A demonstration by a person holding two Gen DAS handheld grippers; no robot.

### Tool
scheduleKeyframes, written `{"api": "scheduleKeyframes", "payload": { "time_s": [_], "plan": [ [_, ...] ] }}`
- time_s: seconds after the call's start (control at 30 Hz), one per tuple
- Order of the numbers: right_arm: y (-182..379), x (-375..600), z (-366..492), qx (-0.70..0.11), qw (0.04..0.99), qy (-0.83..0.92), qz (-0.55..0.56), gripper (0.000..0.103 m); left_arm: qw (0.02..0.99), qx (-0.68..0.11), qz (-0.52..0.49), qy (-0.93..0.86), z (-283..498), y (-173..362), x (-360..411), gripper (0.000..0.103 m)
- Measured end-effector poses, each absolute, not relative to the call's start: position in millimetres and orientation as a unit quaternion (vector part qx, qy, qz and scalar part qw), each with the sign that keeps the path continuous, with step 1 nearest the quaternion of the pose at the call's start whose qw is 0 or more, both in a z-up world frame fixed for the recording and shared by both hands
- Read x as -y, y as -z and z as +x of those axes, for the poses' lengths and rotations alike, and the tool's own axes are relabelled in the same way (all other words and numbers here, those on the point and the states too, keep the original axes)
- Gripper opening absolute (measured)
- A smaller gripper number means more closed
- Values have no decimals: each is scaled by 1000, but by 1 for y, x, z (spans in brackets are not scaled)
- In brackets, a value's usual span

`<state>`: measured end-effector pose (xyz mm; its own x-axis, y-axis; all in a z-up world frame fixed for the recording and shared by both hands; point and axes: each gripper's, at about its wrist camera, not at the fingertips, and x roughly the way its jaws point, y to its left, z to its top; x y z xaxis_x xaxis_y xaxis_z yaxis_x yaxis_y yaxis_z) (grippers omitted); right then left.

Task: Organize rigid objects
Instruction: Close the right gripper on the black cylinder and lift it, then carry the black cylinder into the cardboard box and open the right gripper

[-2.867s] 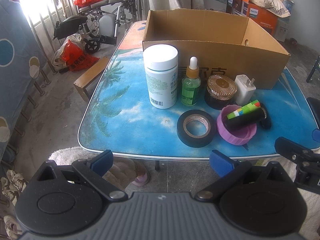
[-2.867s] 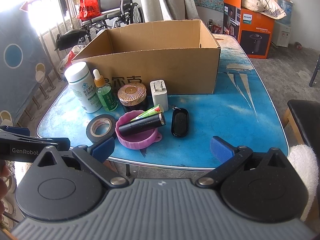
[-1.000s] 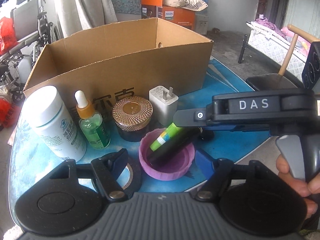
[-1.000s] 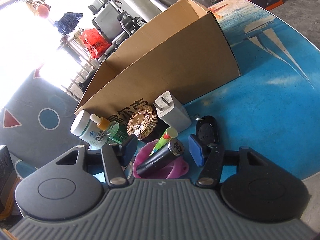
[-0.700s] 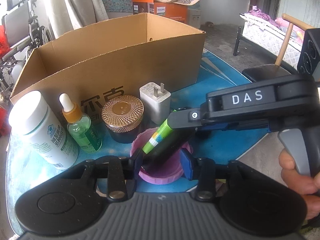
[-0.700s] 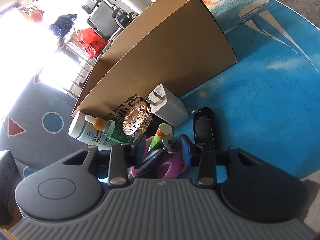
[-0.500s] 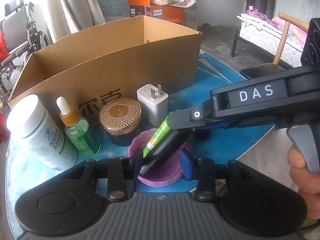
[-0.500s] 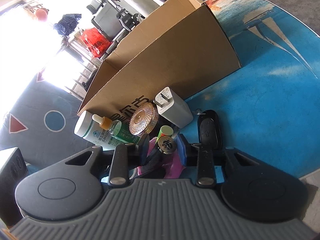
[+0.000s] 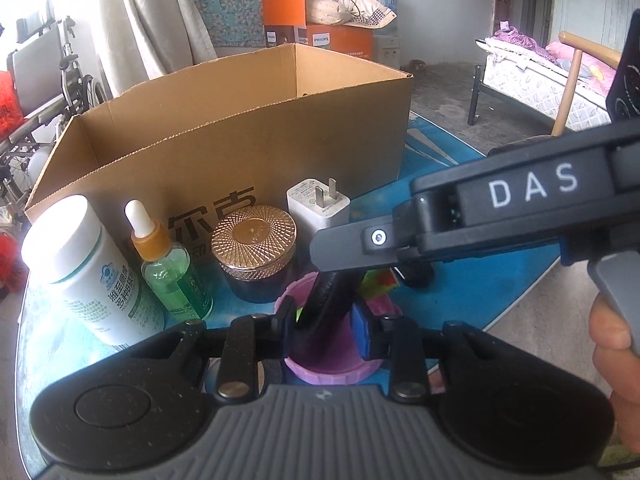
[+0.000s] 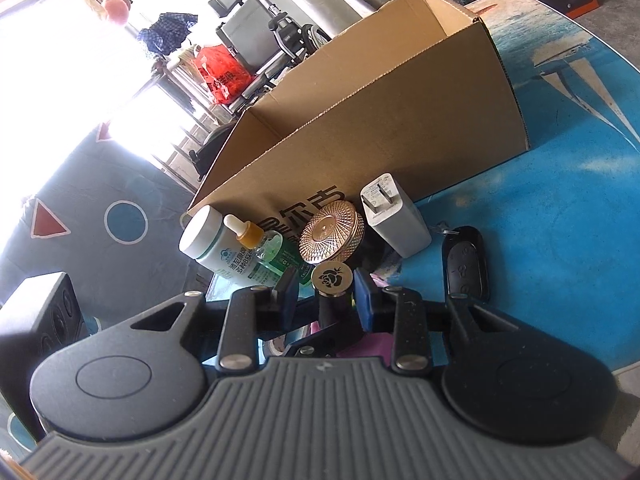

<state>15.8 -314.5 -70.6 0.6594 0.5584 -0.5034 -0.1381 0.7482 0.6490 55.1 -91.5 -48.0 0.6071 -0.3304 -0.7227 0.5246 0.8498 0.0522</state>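
Now clamped from two sides: black tube [image 9: 324,300], tilted, lower end in the purple lid [image 9: 320,376] at the bottom centre of the left view. Gripped low by the left gripper [image 9: 324,320], jaws just closed in and pressing on it. Gripped near the gold cap by the right gripper [image 10: 326,296], centre of the right view, jaws also just closed on it. Behind, along the cardboard box [image 9: 240,140]: white bottle [image 9: 92,272], dropper bottle [image 9: 172,276], gold-lidded jar [image 9: 256,248], white charger [image 9: 316,204]. Right of the charger in the right view, black key fob [image 10: 466,264] flat on the blue table [image 10: 560,240].
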Motion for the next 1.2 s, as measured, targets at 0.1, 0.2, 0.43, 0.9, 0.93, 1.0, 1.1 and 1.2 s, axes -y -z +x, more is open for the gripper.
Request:
{"api": "scheduleKeyframes", "payload": {
  "time_s": [0.1, 0.2, 0.43, 0.9, 0.93, 1.0, 1.1, 1.2],
  "plan": [
    [70, 312, 19, -358, 865, -204, 286, 27, 889, -360, 142, 243, 53, 49, 95, 25],
    [69, 310, 23, -356, 866, -206, 283, 23, 892, -351, 148, 242, 53, 48, 96, 23],
    [60, 306, 21, -339, 876, -216, 266, 23, 901, -336, 146, 234, 51, 42, 94, 23],
    [-6, 296, 10, -256, 908, -262, 204, 23, 935, -260, 140, 195, 48, -12, 93, 23],
    [-16, 295, 11, -246, 910, -268, 198, 23, 938, -253, 138, 191, 49, -19, 92, 23],
    [-36, 294, 17, -232, 911, -282, 190, 23, 943, -244, 134, 182, 54, -33, 91, 23],
    [-65, 293, 32, -222, 909, -302, 183, 23, 948, -240, 126, 169, 67, -55, 88, 23],
    [-90, 290, 61, -230, 900, -321, 185, 22, 947, -253, 125, 154, 87, -72, 81, 23]
  ]
}}
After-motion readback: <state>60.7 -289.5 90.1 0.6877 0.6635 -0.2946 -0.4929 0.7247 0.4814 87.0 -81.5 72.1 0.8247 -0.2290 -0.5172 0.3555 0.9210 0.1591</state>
